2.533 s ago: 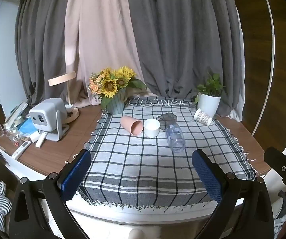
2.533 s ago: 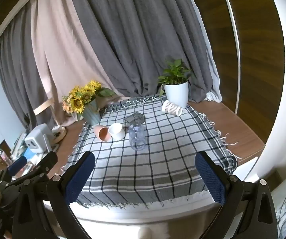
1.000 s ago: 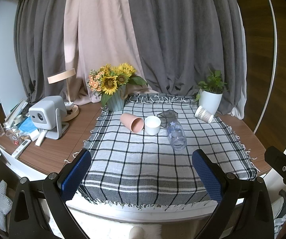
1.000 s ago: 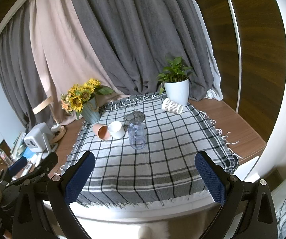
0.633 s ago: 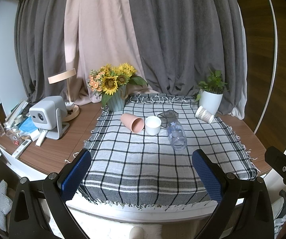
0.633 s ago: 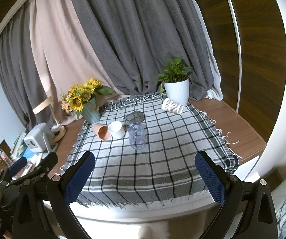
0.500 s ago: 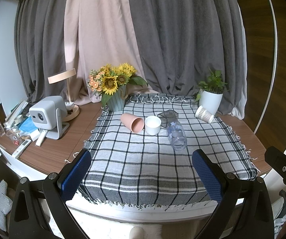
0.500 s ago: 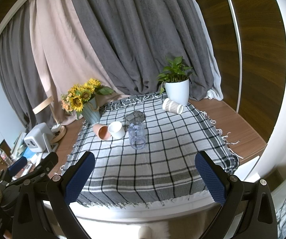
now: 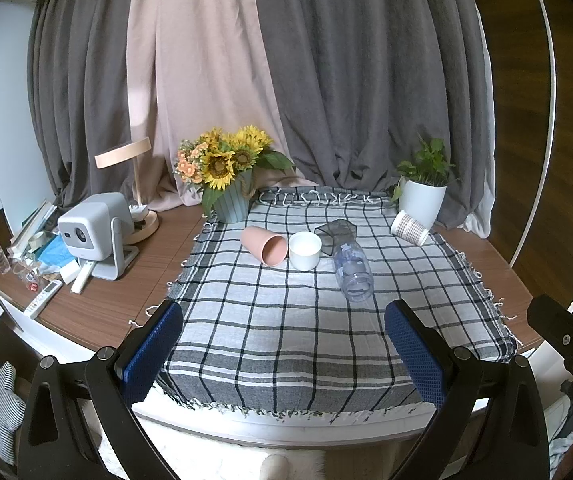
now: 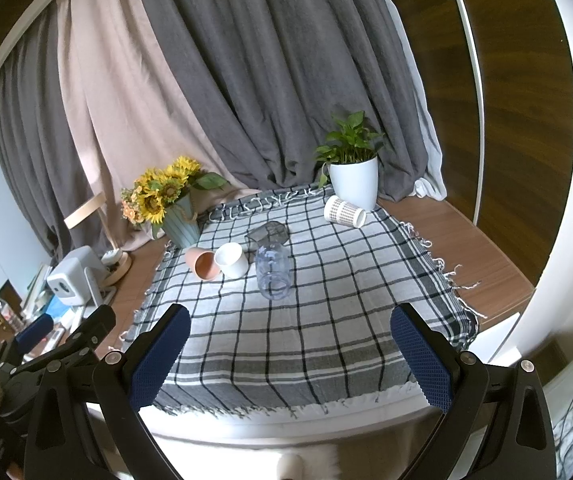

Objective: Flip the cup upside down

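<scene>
- Left gripper [image 9: 284, 346]: jaws spread wide, nothing between the blue pads [image 9: 151, 350]; held over the near edge of the checked tablecloth [image 9: 306, 332], well apart from every cup.
- Right gripper [image 10: 288, 354]: likewise wide apart and empty, blue pads [image 10: 422, 360] flanking the near hem of the cloth; also glimpsed at the right edge of the left wrist view [image 9: 566, 340].
- White cup [image 9: 305, 250]: upright, mouth up, on the far half of the cloth, near centre; not yet inverted.
- Pink cup [image 9: 265, 245]: on its side just left of the white cup, mouth toward the camera, close beside it; contact cannot be determined.
- Clear plastic bottle-like cup [image 9: 352, 268]: on its side right of the white cup, open end toward the camera.
- Dark translucent cup [image 9: 336, 234]: tipped over behind the clear one, just beside the white cup.
- Patterned white cup [image 9: 409, 228]: on its side at the far right of the cloth, resting by the white plant pot [image 9: 422, 202].
- Sunflower bouquet in a blue-green vase [image 9: 228, 178]: standing at the far left corner of the cloth.
- Grey projector [image 9: 92, 234] and wooden lamp [image 9: 136, 184]: on the bare wooden table [image 9: 134, 292] left of the cloth, among small clutter.
- Grey and beige curtains [image 9: 286, 72] behind the table.
</scene>
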